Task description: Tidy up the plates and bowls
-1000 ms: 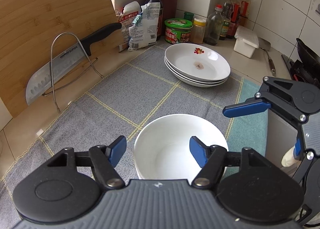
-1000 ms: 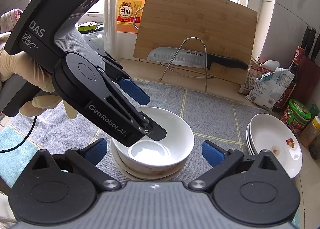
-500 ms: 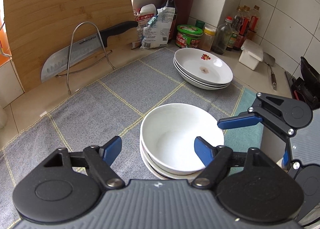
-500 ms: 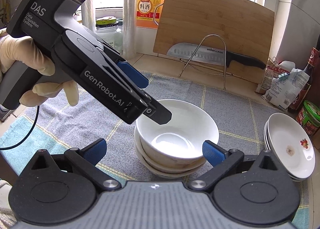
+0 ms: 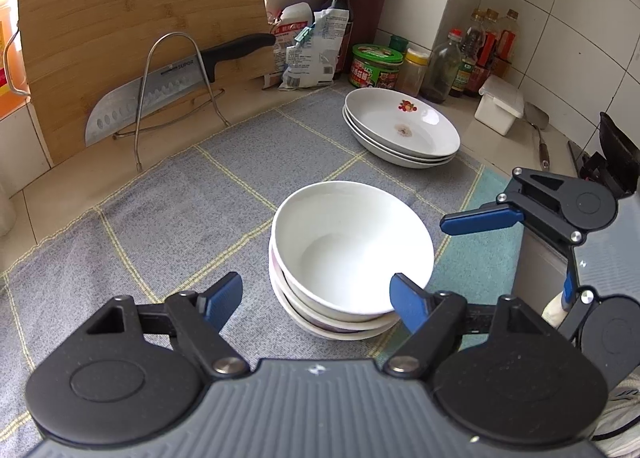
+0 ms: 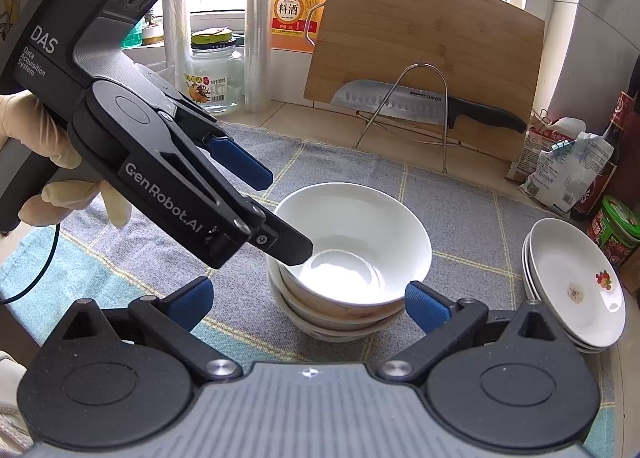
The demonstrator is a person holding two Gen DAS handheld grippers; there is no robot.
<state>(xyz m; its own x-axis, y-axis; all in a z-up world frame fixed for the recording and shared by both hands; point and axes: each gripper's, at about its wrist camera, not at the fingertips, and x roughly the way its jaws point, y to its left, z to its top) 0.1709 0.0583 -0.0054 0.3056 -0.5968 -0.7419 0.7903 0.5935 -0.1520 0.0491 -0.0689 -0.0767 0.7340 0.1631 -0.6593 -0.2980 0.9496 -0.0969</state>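
Three white bowls sit nested in one stack on the grey checked cloth. My left gripper hovers just in front of the stack with its jaws opening. Neither blue pad presses on the top bowl. In the right wrist view the left gripper slants down, one fingertip over the bowl's near left rim. My right gripper stands open, wide of the stack and not touching it. A stack of three shallow white plates with a red flower print lies on the cloth behind the bowls.
A bamboo cutting board and a cleaver on a wire rack stand at the back. Bottles, jars and bags crowd the back corner. A white lidded box and a dark pan lie to the right. A gloved hand holds the left gripper.
The left gripper's jaws have spread wider and it has drawn back from the bowls, so more of the stack shows. The right gripper has hardly moved.
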